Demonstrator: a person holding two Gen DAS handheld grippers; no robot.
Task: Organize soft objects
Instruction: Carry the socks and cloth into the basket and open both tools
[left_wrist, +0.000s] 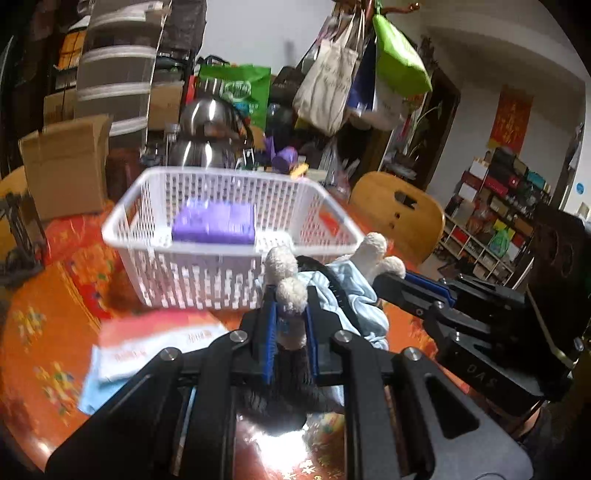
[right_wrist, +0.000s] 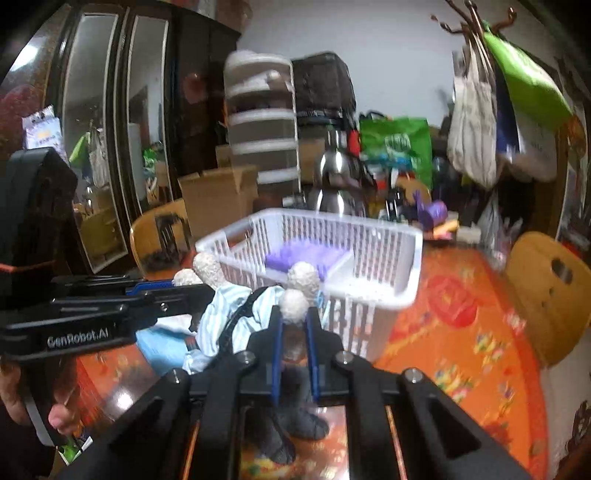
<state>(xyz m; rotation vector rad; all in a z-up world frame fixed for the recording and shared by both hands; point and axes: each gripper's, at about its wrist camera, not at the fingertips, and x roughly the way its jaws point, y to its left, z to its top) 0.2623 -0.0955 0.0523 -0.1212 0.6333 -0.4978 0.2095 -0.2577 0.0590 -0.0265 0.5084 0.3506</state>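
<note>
Cluttered shelves, hanging tote bags (left_wrist: 328, 85) and a cardboard box (left_wrist: 64, 168) ringed a round table (left_wrist: 44, 332) draped in an orange floral cloth. Toward the table's left edge lay a pale blue cloth with a red-and-white packet (left_wrist: 147, 347) on top. Near the table's middle stood a white slatted basket (left_wrist: 207, 280), and a purple sponge-like block (left_wrist: 214, 223) rested inside it on the basket floor. Just in front of the basket's near wall hung a plush doll (left_wrist: 332, 295) with cream fuzzy limbs, a pale blue striped outfit and dark grey furry parts. It was held off the table between both tools. The left gripper (left_wrist: 290, 295) had its blue-padded fingers pressed onto one cream limb, with dark fur trailing beneath. The right gripper (right_wrist: 293, 310), coming in from the right side, likewise pinched another cream limb of the doll. Further right, a wooden chair (right_wrist: 546, 295) stood at the table's right edge.
</note>
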